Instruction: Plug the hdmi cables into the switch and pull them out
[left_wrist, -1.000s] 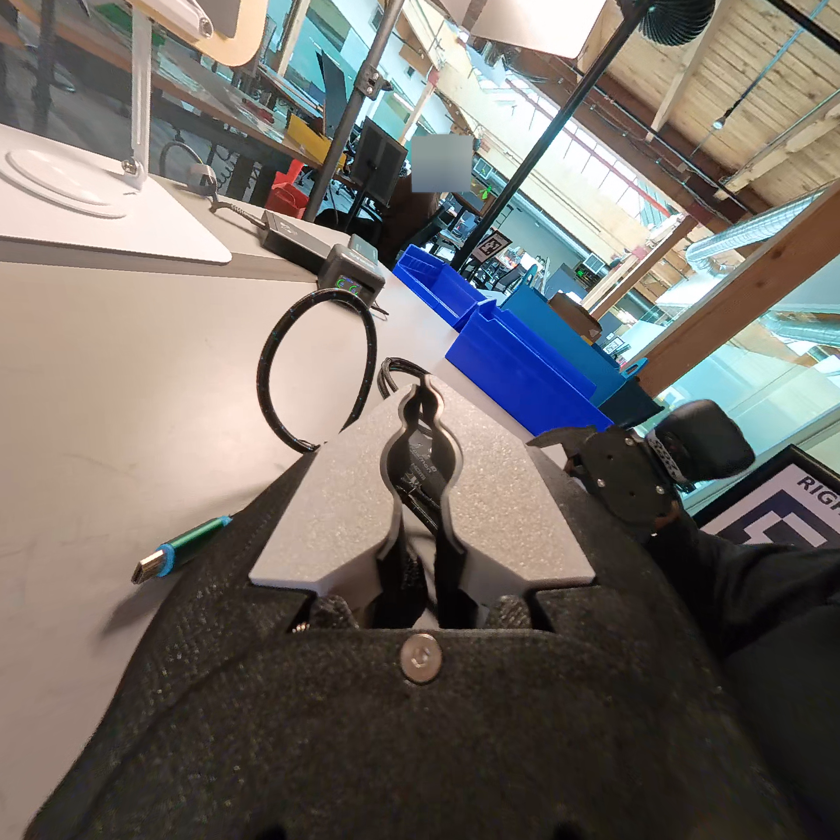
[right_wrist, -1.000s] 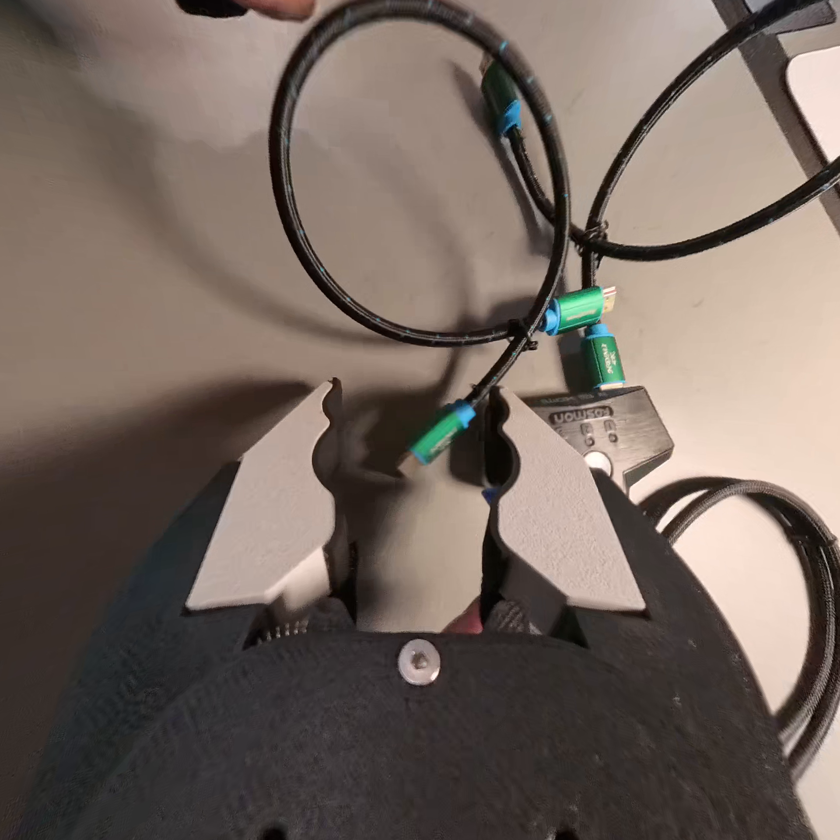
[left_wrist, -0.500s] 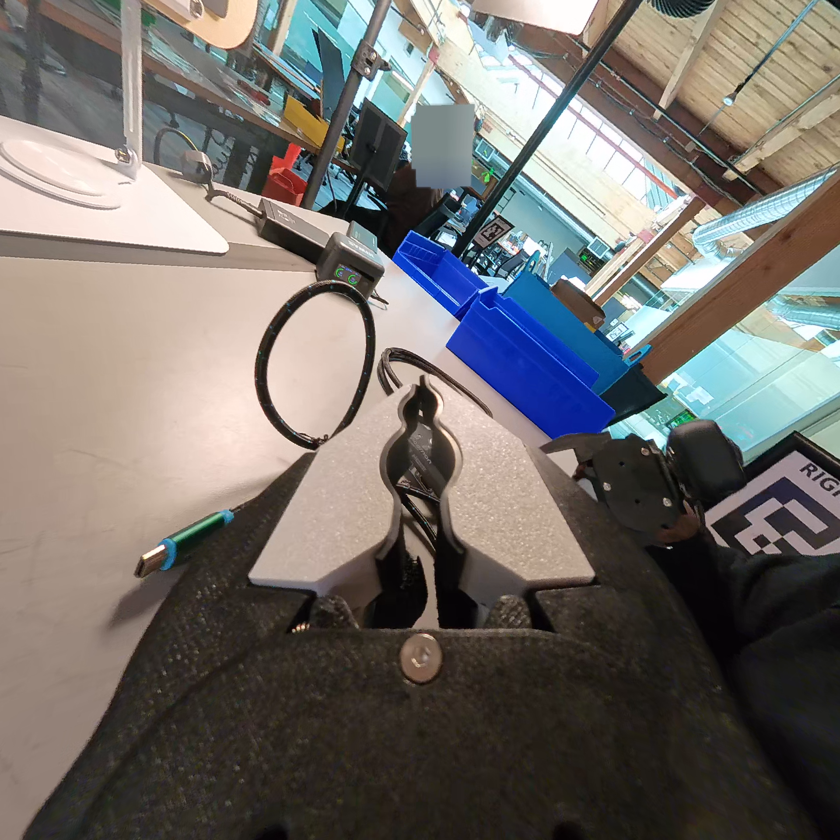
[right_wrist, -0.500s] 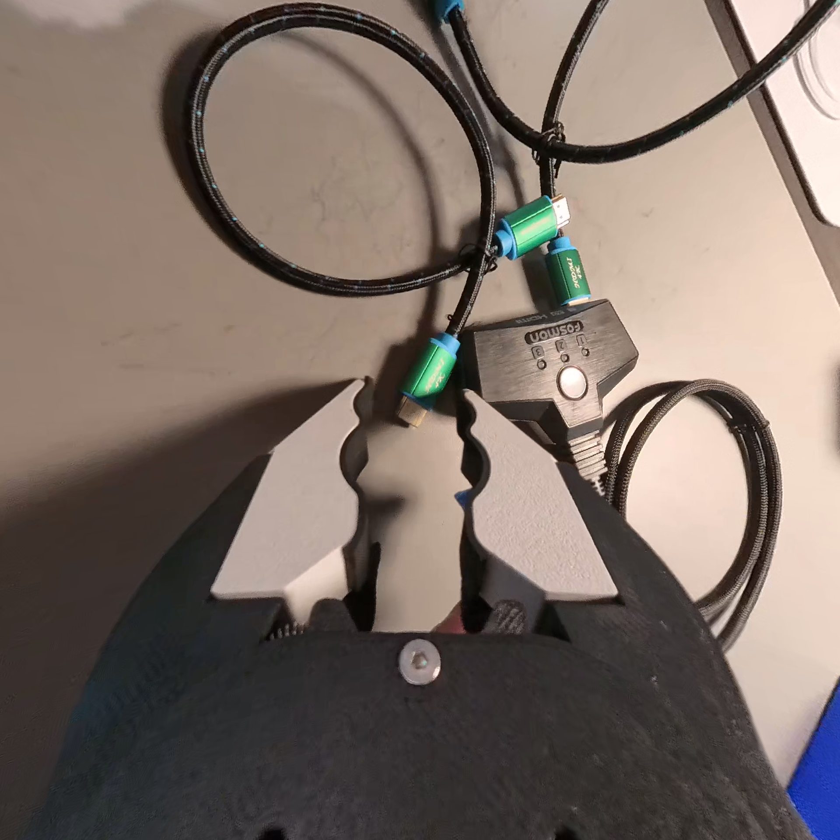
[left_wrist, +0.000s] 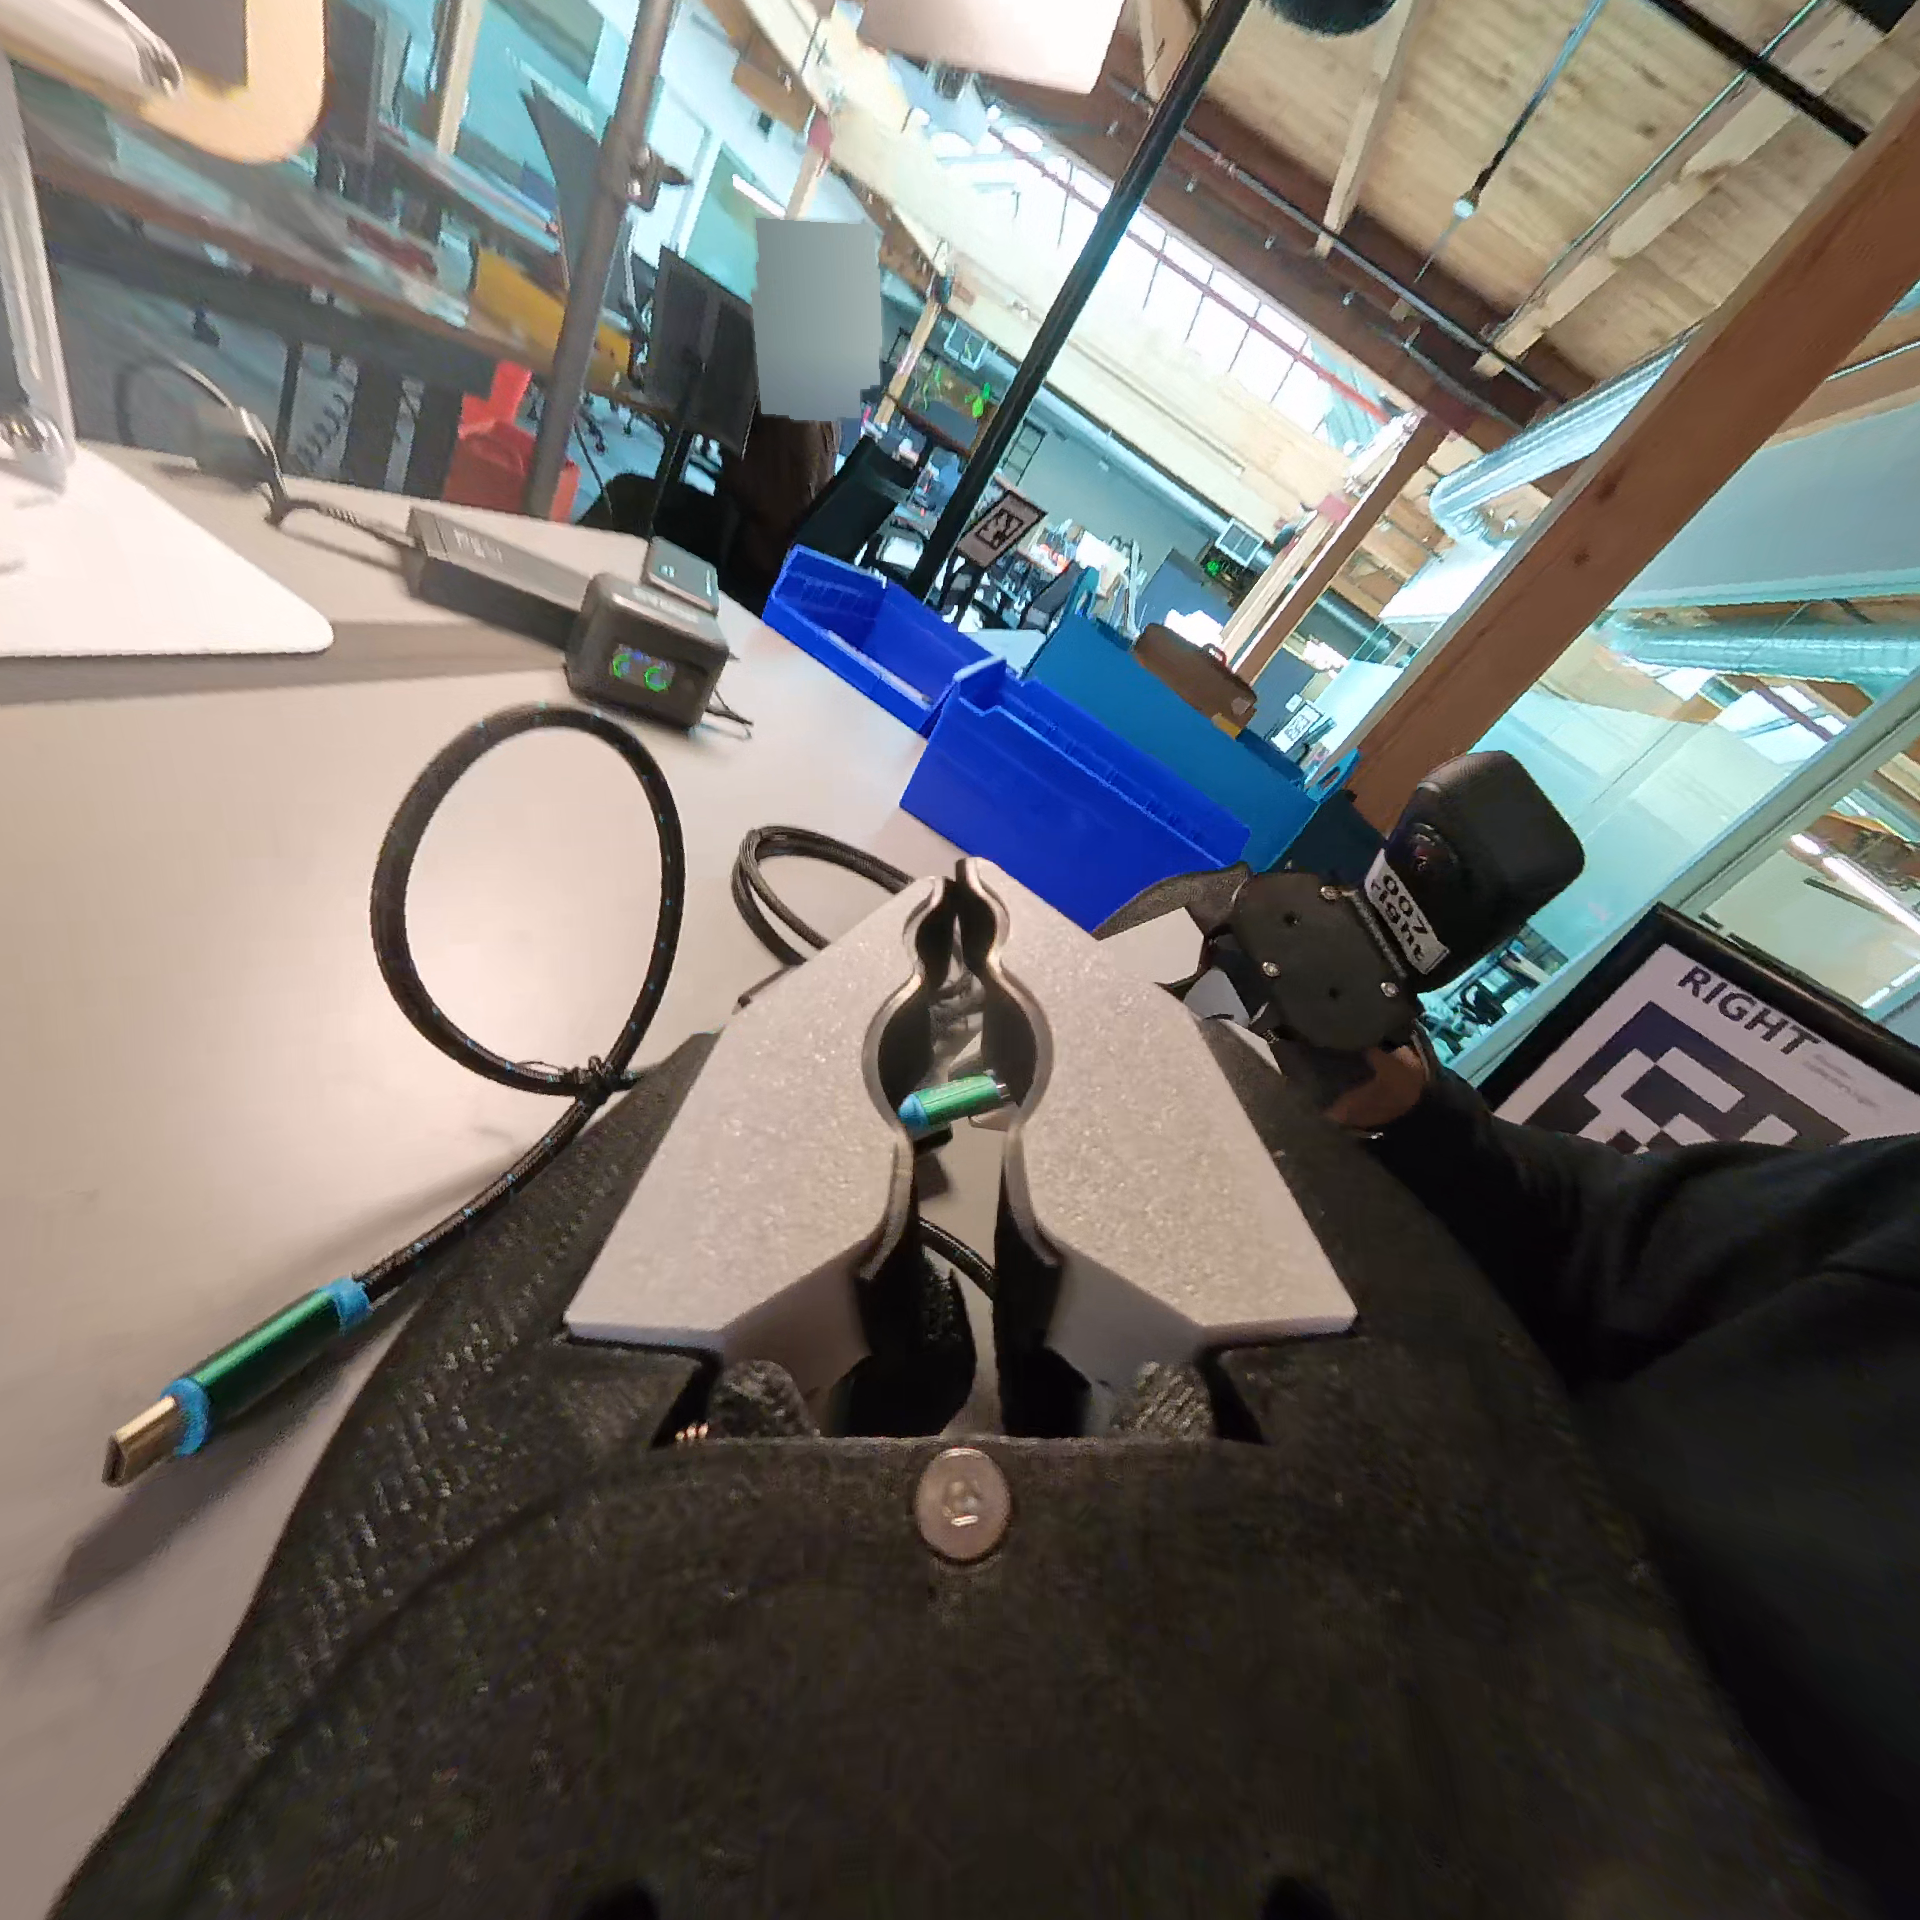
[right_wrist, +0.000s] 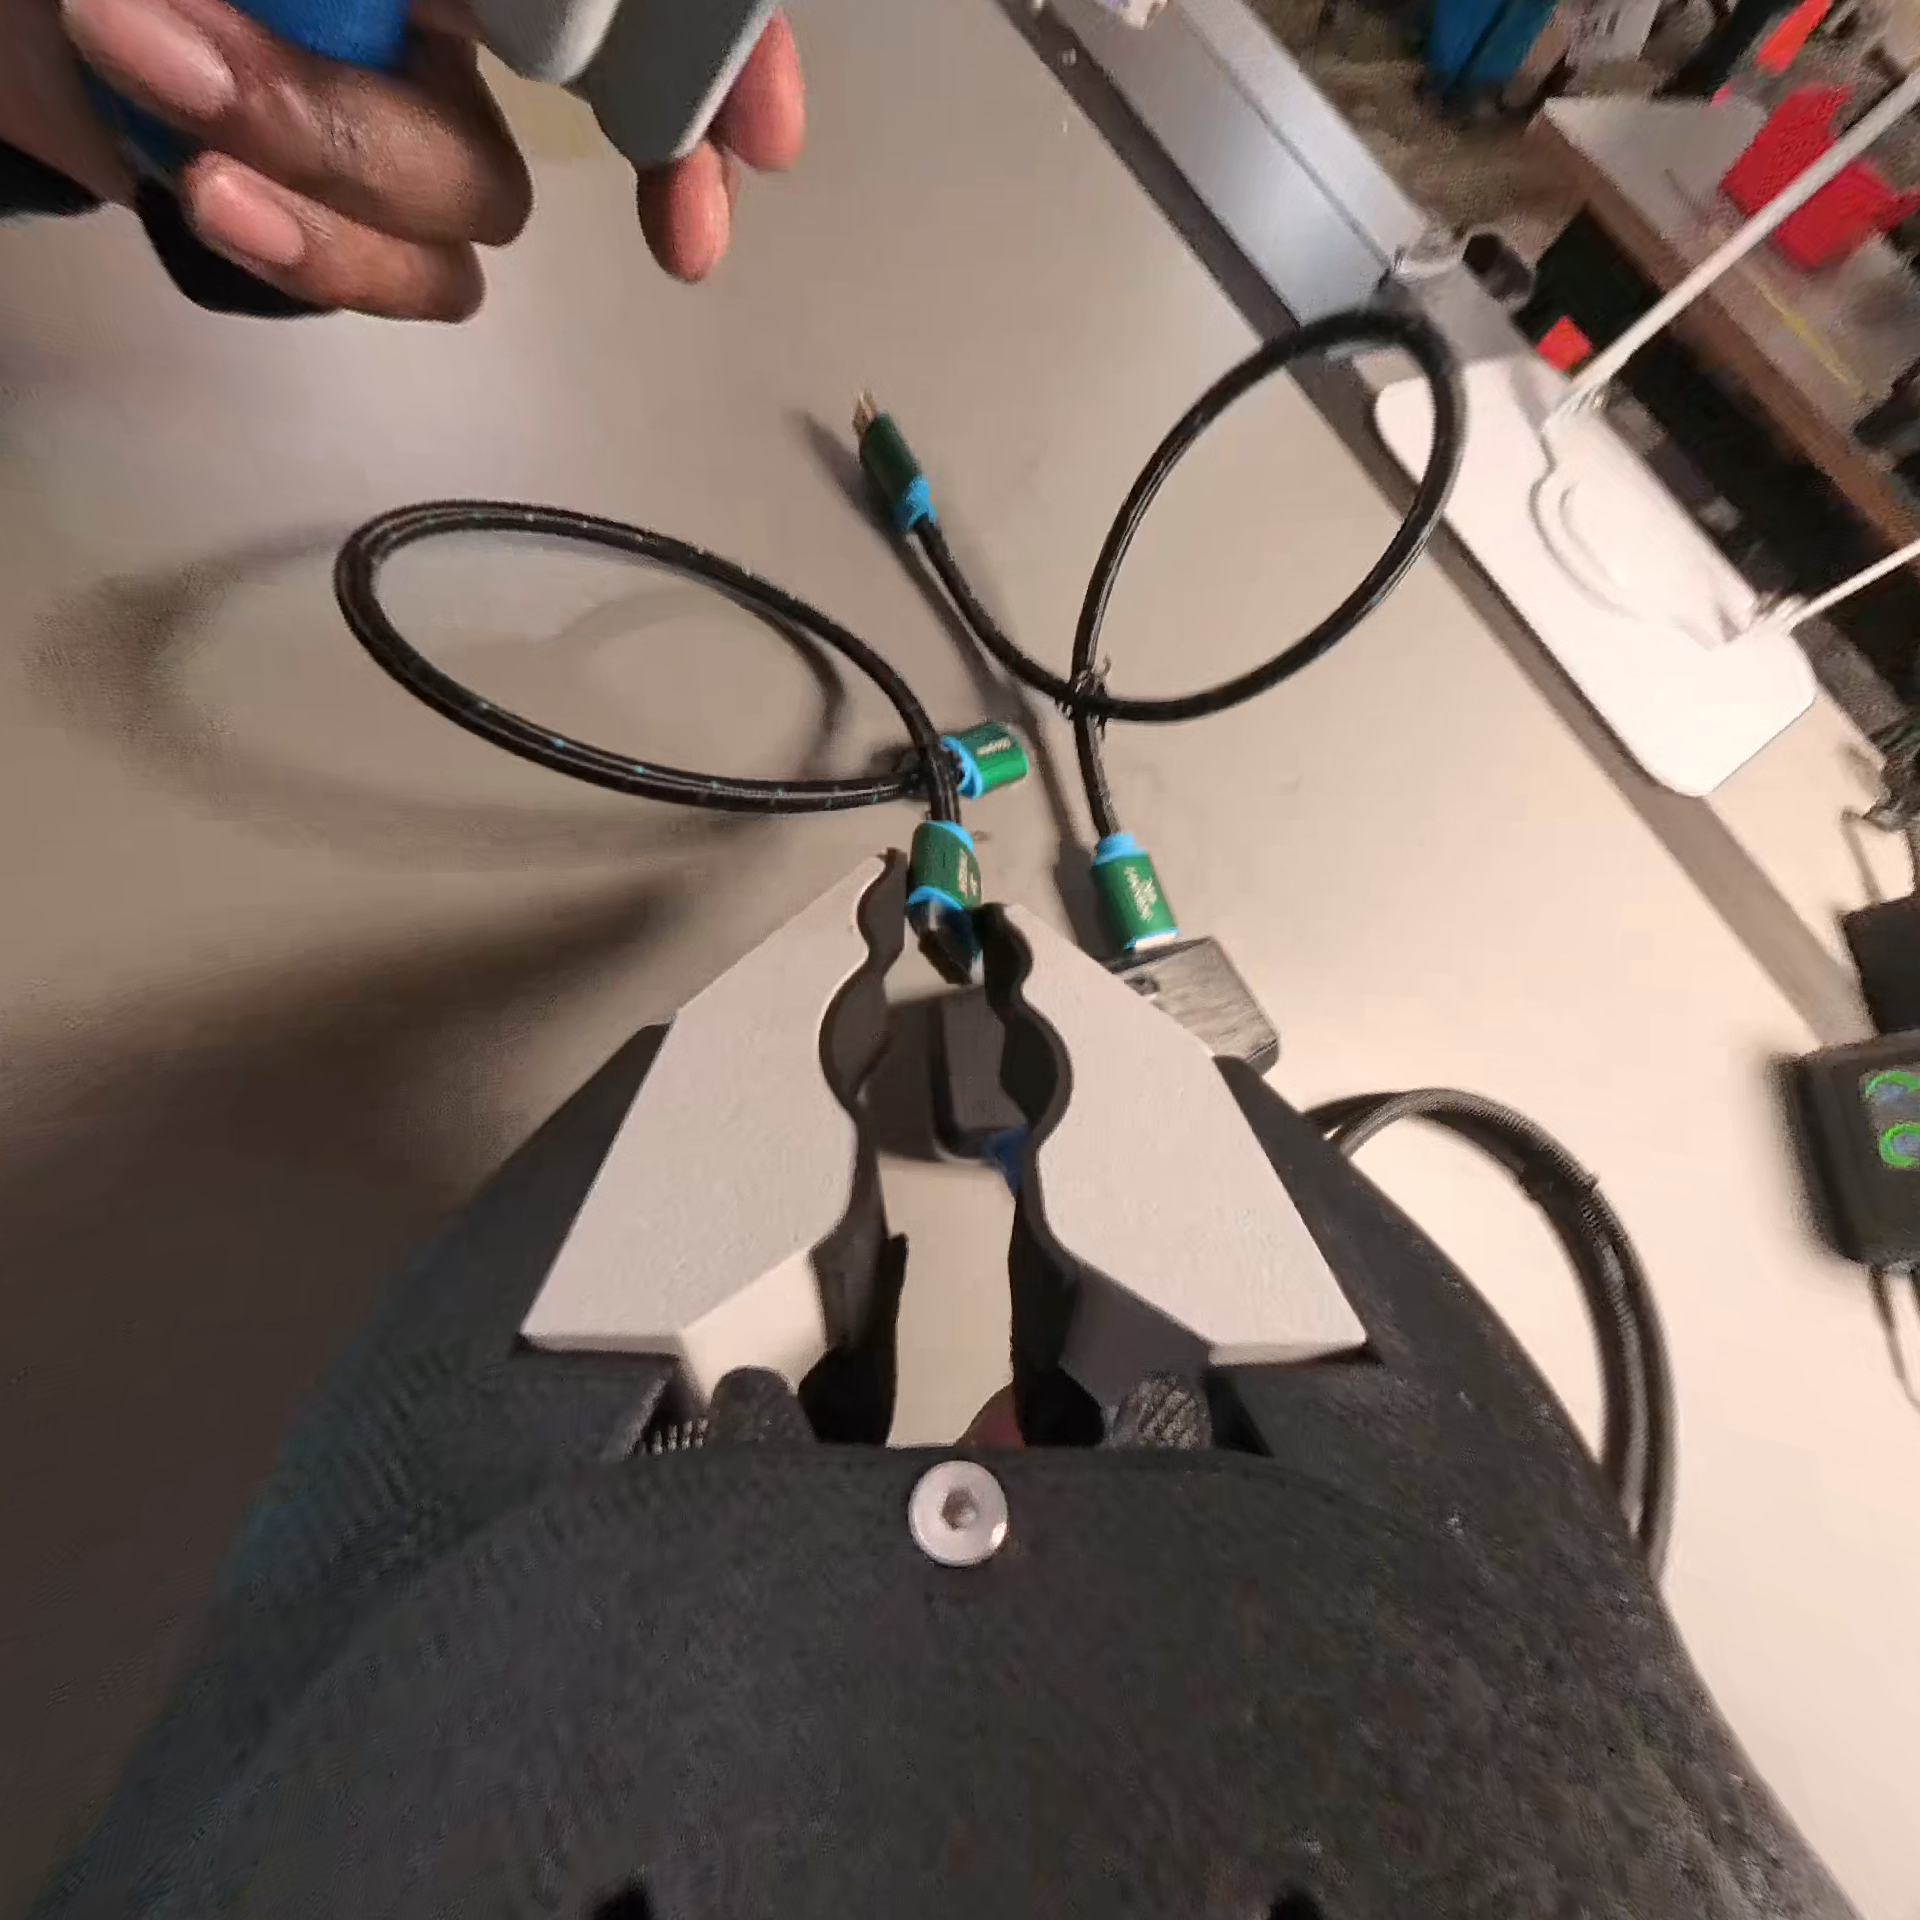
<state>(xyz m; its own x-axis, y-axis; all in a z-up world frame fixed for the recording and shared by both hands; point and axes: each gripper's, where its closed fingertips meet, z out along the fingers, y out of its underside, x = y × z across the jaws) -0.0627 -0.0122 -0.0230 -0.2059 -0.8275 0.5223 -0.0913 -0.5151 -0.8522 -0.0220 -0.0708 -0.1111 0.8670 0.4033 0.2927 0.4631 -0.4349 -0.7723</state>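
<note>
Right hand-held gripper (right_wrist: 935, 914) pinches a green HDMI plug (right_wrist: 940, 883) at its tips, just above the black switch (right_wrist: 1195, 987) on the desk (right_wrist: 312, 935). Left hand-held gripper (left_wrist: 961, 904) closed, apparently empty. Braided cable stiff, springy; grip the rigid plug shell.

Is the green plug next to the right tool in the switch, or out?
In. The green plug stands with its end inside the black switch, beside the right tool.

Blue bins (left_wrist: 1070, 821) far side; charger (left_wrist: 644, 665) green lights; white lamp base (right_wrist: 1621, 613).
</note>
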